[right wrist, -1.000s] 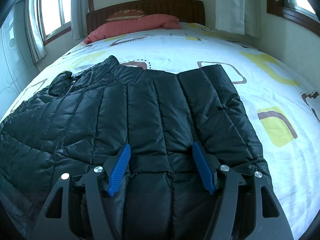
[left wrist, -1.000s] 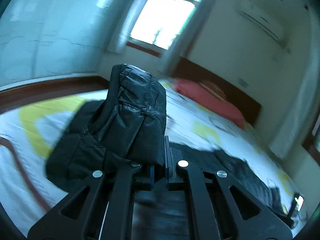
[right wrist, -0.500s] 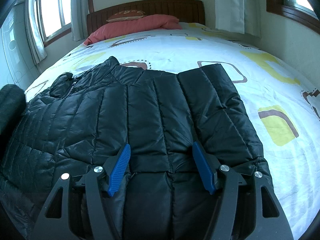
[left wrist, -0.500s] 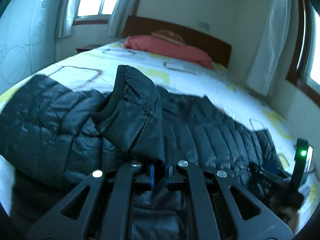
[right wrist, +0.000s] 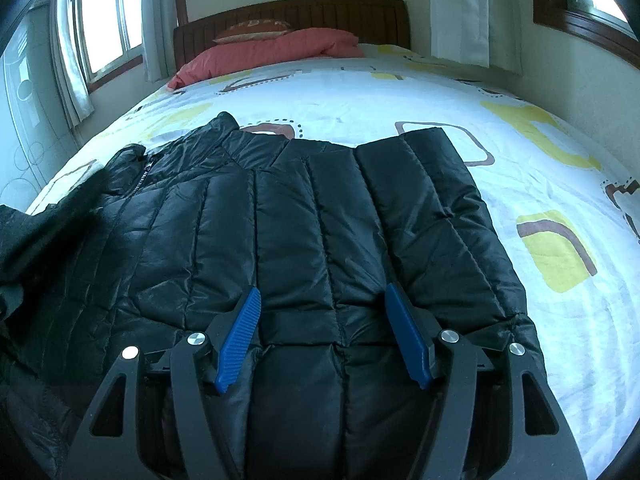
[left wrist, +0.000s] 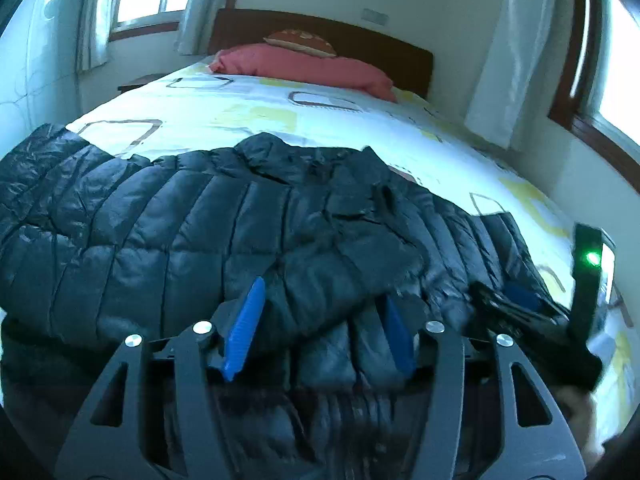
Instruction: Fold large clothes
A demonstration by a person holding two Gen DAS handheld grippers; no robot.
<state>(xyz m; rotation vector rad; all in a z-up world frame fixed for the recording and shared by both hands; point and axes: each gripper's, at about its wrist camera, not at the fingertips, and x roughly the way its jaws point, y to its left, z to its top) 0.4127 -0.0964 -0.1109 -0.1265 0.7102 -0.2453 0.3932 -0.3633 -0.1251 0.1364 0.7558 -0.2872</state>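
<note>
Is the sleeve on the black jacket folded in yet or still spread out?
Folded in: the sleeve lies across the black jacket body, between the left gripper's opening jaws.

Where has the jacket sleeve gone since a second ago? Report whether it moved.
Yes. The sleeve was held up near the window; it now lies folded across the jacket body, toward the headboard side. The left hand-held gripper is opening around it.
</note>
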